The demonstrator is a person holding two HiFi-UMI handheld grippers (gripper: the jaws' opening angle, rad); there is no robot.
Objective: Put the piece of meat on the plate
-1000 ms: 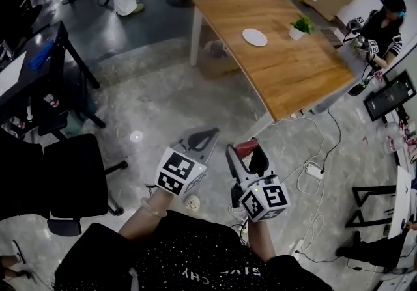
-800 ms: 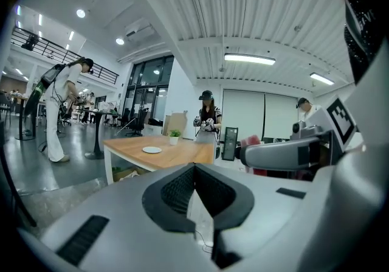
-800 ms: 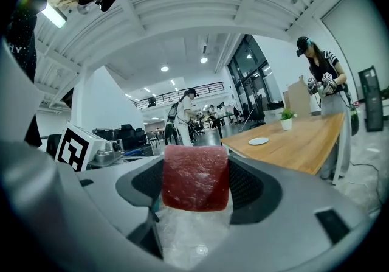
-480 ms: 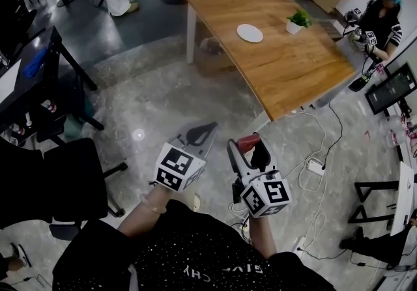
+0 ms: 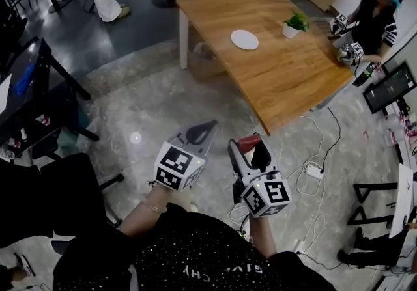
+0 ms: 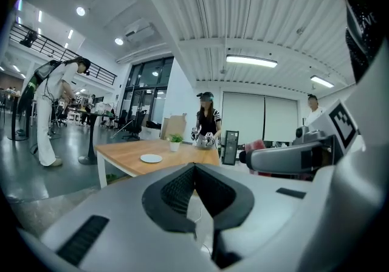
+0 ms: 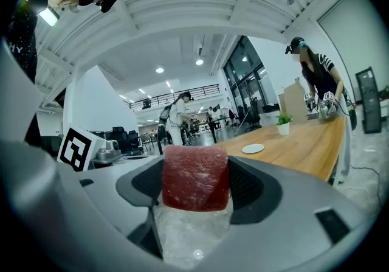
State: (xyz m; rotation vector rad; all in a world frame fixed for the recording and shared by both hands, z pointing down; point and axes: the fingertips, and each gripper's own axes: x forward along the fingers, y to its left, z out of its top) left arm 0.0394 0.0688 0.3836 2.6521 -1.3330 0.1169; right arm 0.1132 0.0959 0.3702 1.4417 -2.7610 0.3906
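A dark red piece of meat sits clamped between the jaws of my right gripper, which is shut on it; the meat shows at that gripper's tip in the head view. My left gripper is shut with nothing in it, its jaws meeting at the tip. Both are held over the floor, well short of the wooden table. A white plate lies on the table's far part; the plate is small and distant in both gripper views.
A small potted plant stands right of the plate. A person with grippers works at the table's far right edge. Black desk and chair are at my left. Cables and a power strip lie on the floor right.
The table and plate have shifted left and slightly nearer in the head view as I move. Both grippers keep their pose, the right still holding the meat.
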